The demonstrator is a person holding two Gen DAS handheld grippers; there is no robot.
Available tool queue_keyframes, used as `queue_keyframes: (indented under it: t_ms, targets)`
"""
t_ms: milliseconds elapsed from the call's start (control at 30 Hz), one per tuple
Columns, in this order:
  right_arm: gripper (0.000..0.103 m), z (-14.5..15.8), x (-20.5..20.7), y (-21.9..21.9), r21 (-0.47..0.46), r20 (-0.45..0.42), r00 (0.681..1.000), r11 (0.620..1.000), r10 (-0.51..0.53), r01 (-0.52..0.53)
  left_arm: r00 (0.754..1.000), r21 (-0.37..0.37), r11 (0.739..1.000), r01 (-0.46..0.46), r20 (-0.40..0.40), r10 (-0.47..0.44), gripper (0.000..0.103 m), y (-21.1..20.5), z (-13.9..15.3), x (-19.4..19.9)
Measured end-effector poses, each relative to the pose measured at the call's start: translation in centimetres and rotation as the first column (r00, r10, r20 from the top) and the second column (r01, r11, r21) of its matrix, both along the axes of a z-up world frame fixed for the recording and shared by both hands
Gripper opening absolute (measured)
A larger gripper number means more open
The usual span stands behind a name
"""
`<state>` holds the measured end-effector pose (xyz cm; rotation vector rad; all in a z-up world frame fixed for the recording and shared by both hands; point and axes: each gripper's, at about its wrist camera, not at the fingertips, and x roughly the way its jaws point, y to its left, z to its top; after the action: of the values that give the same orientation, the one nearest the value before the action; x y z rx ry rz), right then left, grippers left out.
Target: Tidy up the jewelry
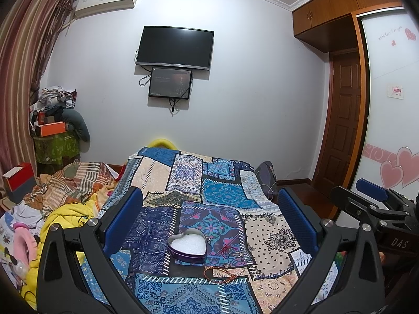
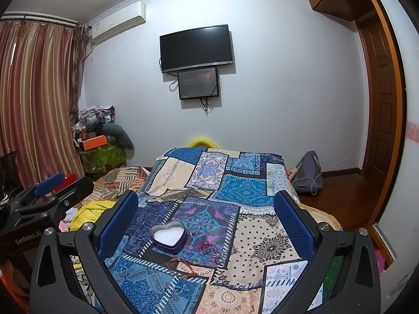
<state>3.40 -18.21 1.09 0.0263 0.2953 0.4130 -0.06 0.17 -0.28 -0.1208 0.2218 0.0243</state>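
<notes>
A patchwork cloth (image 1: 225, 209) in blues, creams and teal covers the long surface that runs from the two grippers toward the far wall. Its left edge drops beside a heap of striped and yellow bedding (image 1: 68, 201), so that side is crowded right up to the border. Its right edge falls toward bare wooden floor (image 2: 348, 191), with a dark bag (image 2: 307, 172) slumped near the far corner. Most of the cloth beyond the jewelry lies flat and uncluttered.

The left gripper (image 1: 212, 209) hangs above the near end with its blue-padded fingers (image 1: 123, 217) spread wide, nothing between them. The right gripper (image 2: 207, 212) sits just beside it, its fingers (image 2: 292, 217) equally wide apart and holding nothing. Each shows at the margin of the other's view.

Between the spread pads stands a heart-shaped tin (image 1: 186, 246), lid off, purple-walled and white inside, well in from both cloth edges. Near its right side lie a red string piece (image 2: 207, 246) and some small metal bits (image 2: 216, 255), too small to tell apart. Closer to the grippers, apart from the tin, a brown beaded bracelet (image 1: 220, 273) lies loose on the cloth.
</notes>
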Motion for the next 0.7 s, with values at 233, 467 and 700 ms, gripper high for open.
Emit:
queue_keyframes:
  t_ms: [233,467,700]
  targets:
    - [0.103,-0.8,0.5,-0.2,-0.004,-0.011,1.0,1.0,-0.002,0.002,1.0,-0.003,1.0,-0.001,-0.005,0.001,0.103,0.0,-0.1,0.3]
    - [0.103,-1.8,1.7,-0.3,-0.011,-0.04,0.999,1.0,-0.011,0.011,0.999,-0.011,1.0,-0.007,-0.035,0.007,0.103,0.3,-0.7,1.6]
    - [0.103,-5.1,4.9,-0.4,-0.057,-0.12,0.992,0.998,-0.034,0.028,0.991,-0.028,0.999,-0.037,-0.127,0.033,0.103,1.4,-2.9,4.6]
